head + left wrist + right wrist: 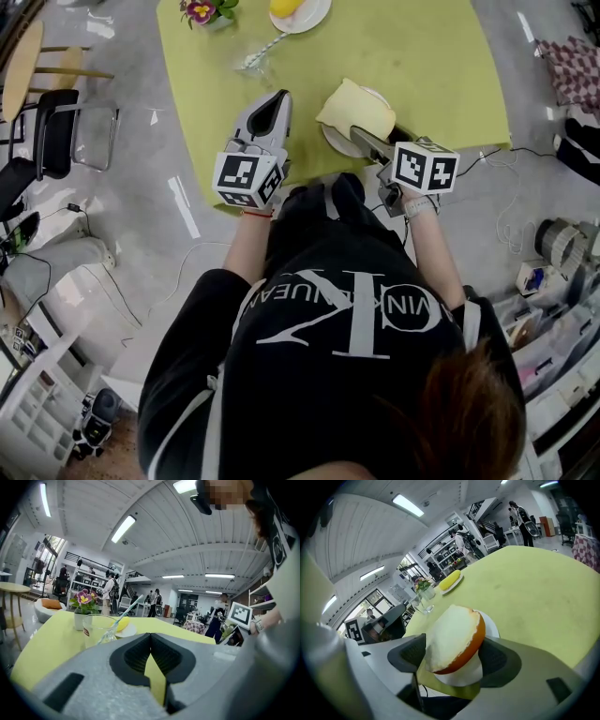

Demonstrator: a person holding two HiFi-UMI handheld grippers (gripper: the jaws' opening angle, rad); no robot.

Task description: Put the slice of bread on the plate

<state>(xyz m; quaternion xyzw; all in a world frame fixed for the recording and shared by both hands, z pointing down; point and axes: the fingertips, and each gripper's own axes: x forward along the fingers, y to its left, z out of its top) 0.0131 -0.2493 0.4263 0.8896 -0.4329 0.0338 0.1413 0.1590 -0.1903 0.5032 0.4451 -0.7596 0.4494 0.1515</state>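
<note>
The table [534,583] is yellow-green; the plate [489,623] white; the bread slice [451,637] cream with an orange-brown crust.

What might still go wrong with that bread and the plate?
The slice of bread stands tilted between the jaws of the open right gripper, so it may tip off the plate. The plate sits near the table edge; pulling the gripper back might drag either over it.
</note>
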